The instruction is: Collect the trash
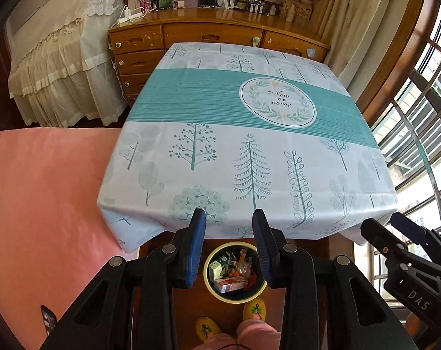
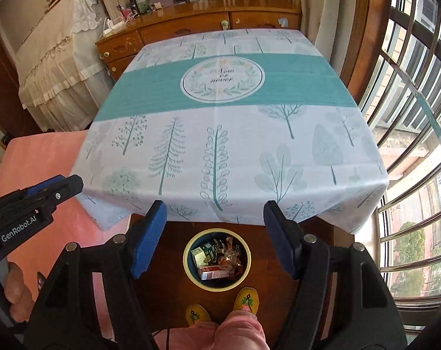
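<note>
Both grippers empty above the counter's near edge: left gripper point(image 1: 228, 218) jaws partly open, right gripper point(image 2: 215, 210) jaws wider. Trash sits in the round waste bin point(image 2: 188, 258) on the floor below: small cartons, crinkly wrappers. Likely light, crushable, slippery; pinch cartons across flat sides. Tablecloth point(image 1: 220, 151) looks bare.

Round bin point(image 1: 235, 294) with pale yellow rim, upright on the floor, holding cartons and wrappers point(image 2: 217, 259)
</note>
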Tool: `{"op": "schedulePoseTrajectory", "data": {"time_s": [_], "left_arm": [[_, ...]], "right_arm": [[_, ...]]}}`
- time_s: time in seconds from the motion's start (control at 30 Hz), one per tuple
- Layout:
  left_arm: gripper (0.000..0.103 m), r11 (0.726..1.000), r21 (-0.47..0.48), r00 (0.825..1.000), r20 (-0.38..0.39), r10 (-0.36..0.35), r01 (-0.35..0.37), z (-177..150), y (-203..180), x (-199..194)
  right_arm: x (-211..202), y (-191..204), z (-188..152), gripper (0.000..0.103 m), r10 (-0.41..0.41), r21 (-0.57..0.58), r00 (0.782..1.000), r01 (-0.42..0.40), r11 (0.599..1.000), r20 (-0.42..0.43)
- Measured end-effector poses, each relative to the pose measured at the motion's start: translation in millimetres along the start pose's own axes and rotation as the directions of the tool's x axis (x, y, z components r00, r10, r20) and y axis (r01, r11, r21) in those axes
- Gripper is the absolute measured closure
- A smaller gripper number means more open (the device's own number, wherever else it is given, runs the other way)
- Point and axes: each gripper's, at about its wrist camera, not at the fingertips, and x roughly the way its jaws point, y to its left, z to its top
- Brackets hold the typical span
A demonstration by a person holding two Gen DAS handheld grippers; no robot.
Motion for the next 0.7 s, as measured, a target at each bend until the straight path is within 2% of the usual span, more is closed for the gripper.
{"op": "schedulePoseTrajectory", "data": {"time_s": [0.27, 0.5, 0.7], "left_arm": [[0.069, 1.0, 0.024, 0.998, 0.061, 0.012, -0.013, 23.2, -22.3, -22.8], [0.069, 0.999, 0.024, 0.995, 0.099, 0.019, -0.022, 39.4, -36.7, -33.7], [0.069, 0.999, 0.031, 0.996, 0.092, 0.024, -0.027, 44.0, -43.5, -30.6]], "right_arm": [[-38.1, 7.1, 35.0, 0.037, 0.025, -0.006, 0.997, -0.025, 1.0, 0.07], [-50.1, 4.2, 52.4, 0.037, 0.031, -0.008, 0.995, -0.03, 1.0, 0.099], [-47.4, -1.4, 59.1, 0.037, 0.025, -0.011, 0.995, -0.024, 1.0, 0.099]]}}
